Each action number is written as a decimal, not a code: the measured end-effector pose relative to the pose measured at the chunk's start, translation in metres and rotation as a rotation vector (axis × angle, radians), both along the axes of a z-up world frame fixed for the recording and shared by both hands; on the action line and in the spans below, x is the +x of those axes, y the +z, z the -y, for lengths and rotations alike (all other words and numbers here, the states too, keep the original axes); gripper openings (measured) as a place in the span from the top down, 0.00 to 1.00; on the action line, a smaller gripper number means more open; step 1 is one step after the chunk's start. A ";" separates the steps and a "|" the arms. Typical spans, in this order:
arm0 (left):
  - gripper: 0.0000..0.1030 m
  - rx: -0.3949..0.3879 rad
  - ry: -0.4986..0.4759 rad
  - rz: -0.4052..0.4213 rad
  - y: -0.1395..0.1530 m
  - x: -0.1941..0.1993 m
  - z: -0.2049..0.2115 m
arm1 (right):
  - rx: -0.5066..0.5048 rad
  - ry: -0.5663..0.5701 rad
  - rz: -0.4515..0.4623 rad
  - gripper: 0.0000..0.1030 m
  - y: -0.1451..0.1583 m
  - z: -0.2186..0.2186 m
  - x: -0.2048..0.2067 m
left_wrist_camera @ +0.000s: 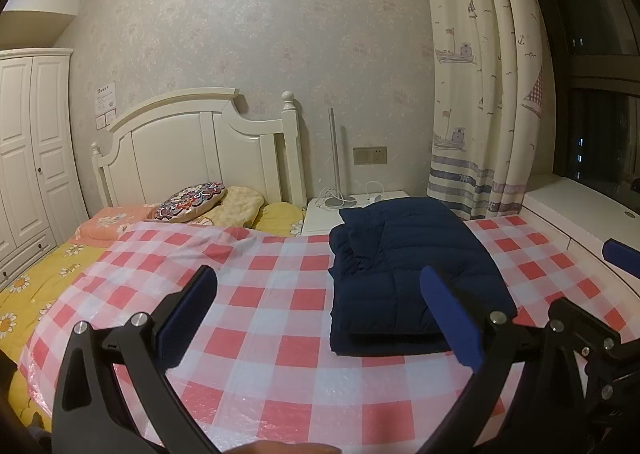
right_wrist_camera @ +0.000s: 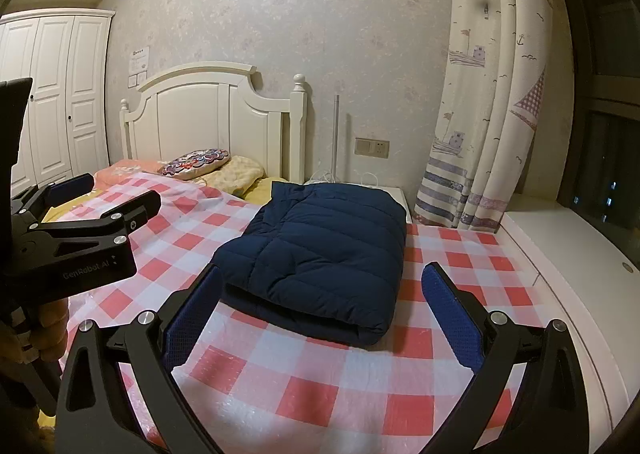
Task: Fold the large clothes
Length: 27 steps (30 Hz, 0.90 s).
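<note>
Lying folded into a thick rectangle on the red-and-white checked sheet [right_wrist_camera: 432,338], the navy quilted jacket [right_wrist_camera: 320,254] is your landmark: it sits on the bed toward the white nightstand [left_wrist_camera: 320,220], its layered fold edge facing you and its far end close to the nightstand.

Your left tongs [left_wrist_camera: 320,318] hang above the sheet on the near side of the jacket, blue pads spread wide apart and gripping nothing; seen from the left wrist, the right-hand pad overlaps the jacket's near corner, though you cannot tell whether it touches the fabric. In the right wrist view these same tongs appear off to the left of the jacket, well apart from it, with your hand [right_wrist_camera: 48,330] wrapped around the handle.

Your right tongs [right_wrist_camera: 324,310] are likewise spread wide and empty, framing the jacket's near folded edge from just in front of it, above the sheet.

Beyond the jacket, toward the white headboard [left_wrist_camera: 200,158], a round embroidered cushion [left_wrist_camera: 192,201] rests on a pale yellow pillow [left_wrist_camera: 240,206], with an orange floral pillow [left_wrist_camera: 108,228] further left. The yellow daisy-print bedspread [left_wrist_camera: 36,286] shows to the left of the checked sheet. A sailboat-print curtain [left_wrist_camera: 484,86] hangs behind the jacket's right side, and a white wardrobe [left_wrist_camera: 28,158] stands far left.
</note>
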<state>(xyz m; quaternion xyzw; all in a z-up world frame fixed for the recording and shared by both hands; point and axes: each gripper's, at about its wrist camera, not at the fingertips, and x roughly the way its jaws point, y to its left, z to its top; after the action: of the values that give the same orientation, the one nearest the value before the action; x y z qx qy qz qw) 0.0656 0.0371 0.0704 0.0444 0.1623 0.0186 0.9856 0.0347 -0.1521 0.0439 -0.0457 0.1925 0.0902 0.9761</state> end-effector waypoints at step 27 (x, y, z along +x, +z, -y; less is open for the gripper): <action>0.02 0.007 -0.069 -0.053 -0.009 0.014 -0.002 | 0.005 0.006 -0.038 0.06 -0.017 -0.007 0.009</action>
<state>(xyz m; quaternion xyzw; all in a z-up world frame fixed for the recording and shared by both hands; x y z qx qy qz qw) 0.0794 0.0393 0.0615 0.0538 0.1865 -0.0162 0.9808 0.0439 -0.1454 0.0271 -0.0423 0.2108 0.0942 0.9721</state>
